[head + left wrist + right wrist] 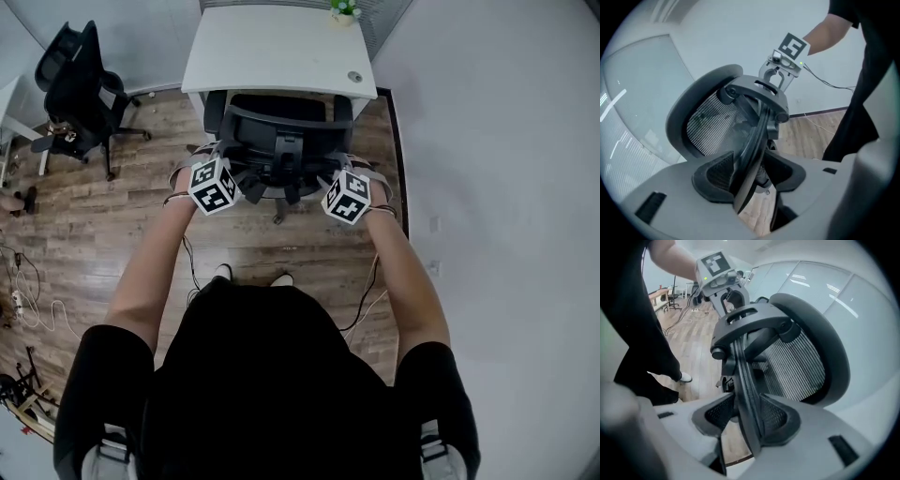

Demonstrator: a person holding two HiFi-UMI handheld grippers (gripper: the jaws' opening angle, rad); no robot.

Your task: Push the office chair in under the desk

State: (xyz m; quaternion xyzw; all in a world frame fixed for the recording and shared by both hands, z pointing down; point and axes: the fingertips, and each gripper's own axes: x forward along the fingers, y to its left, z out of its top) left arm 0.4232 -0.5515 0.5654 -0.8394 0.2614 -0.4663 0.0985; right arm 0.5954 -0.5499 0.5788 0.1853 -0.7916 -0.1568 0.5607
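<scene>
Half under the tabletop (pixel 272 47), the office chair (pixel 281 141) looks heavy but likely free-rolling, best pushed at its stiff back rim, which the right tool (pixel 749 418) pinches and the left tool (pixel 752 176) straddles with jaws wide apart.

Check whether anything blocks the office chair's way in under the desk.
Nothing visible does. From the head view, the office chair stands straight in front of the desk, its seat already partly beneath the top. The space further under the desk is hidden, so I cannot rule out something there.
</scene>
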